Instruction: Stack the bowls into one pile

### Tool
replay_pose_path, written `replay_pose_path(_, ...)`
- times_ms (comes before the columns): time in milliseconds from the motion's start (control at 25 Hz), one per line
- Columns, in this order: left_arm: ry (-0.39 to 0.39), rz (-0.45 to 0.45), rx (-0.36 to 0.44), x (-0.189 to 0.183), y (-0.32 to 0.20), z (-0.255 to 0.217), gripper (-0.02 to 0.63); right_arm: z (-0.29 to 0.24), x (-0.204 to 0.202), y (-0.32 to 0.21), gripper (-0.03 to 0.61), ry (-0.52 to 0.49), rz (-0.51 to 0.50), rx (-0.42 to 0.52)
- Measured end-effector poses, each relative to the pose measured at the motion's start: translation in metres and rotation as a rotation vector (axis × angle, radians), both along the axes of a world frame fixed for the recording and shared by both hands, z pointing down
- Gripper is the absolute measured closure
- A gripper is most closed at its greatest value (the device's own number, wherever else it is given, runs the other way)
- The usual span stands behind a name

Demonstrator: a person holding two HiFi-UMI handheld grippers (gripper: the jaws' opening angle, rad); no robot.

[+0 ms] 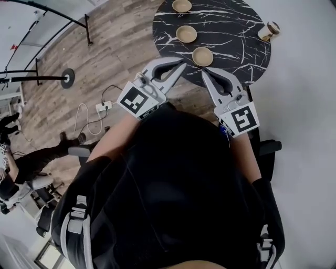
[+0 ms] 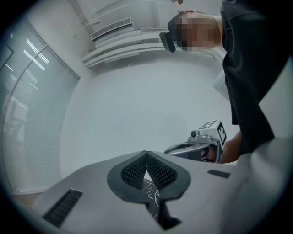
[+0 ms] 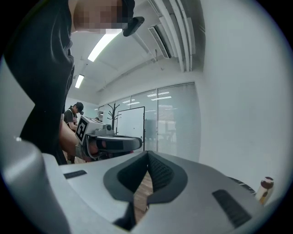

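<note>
While both grippers hover at the near edge of the table [image 1: 231,47], three tan bowls are seen apart in a slanted row at the upper middle of the head view: near bowl [image 1: 202,56], middle bowl [image 1: 186,34], far bowl [image 1: 181,5] cut by the top edge. Nothing is stacked yet. A small pale container [image 1: 269,30] is seen at the upper right, well apart from the row.

Left gripper [image 1: 180,63] is clenched, pads met at the tips, nothing held; only the marbled top is seen through the gap under the pads in the left gripper view [image 2: 146,157]. Right gripper [image 1: 206,72] is likewise clenched on nothing, with wood floor [image 3: 141,194] seen under its pads in the right gripper view [image 3: 147,155]. Its tips are just beside the near bowl.

Handling, as judged: the bowls are taken as small, light and stiff, shallow with a thin rim; the material cannot be told. Sliding on the smooth top is likely if a bowl is pushed rather than pinched. A hold is best taken on the rim, one jaw inside and one outside the wall, on the side nearest the gripper. Jaws must be opened first. A light squeeze should be enough; tilting under a one-sided rim grip is to be expected, so the bowl should be lowered level into the next one
</note>
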State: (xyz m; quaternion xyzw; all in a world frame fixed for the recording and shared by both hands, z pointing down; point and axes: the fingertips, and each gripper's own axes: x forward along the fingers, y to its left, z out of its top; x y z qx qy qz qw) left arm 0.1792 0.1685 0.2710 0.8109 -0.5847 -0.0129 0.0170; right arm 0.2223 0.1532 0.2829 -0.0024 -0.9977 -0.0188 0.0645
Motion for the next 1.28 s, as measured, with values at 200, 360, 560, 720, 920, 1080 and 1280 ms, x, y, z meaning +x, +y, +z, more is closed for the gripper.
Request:
replay_pose_path(200, 0.011, 0.025, -0.013, -0.054, -0.01, -0.001, 0.609, -0.003, -0.057, -0.008, 0.577, 0.012, 0.019, -0.005)
replay_pose_path(360, 0.014, 0.036, -0.013, -0.098, -0.019, 0.0, 0.609, 0.005, -0.093, -0.019, 0.577, 0.042, 0.039, -0.005)
replay_pose_path(560, 0.037, 0.086, -0.003, -0.143, -0.023, 0.001, 0.609, 0.006, -0.137, -0.031, 0.577, 0.068, 0.092, -0.01)
replay_pose_path(720, 0.063, 0.124, -0.016, -0.176, -0.026, 0.009, 0.609, 0.012, -0.162, -0.038, 0.577, 0.078, 0.146, -0.033)
replay_pose_path(920, 0.077, 0.16, -0.017, -0.203, -0.038, 0.014, 0.609, 0.019, -0.178, -0.05, 0.577, 0.103, 0.207, -0.043)
replay_pose_path(1080, 0.078, 0.181, -0.02, -0.208, -0.049, 0.015, 0.609, 0.024, -0.181, -0.058, 0.576, 0.116, 0.234, -0.054)
replay_pose_path(1280, 0.07, 0.209, -0.033, -0.204, -0.072, 0.021, 0.609, 0.027, -0.177, -0.079, 0.577, 0.116, 0.261, -0.058)
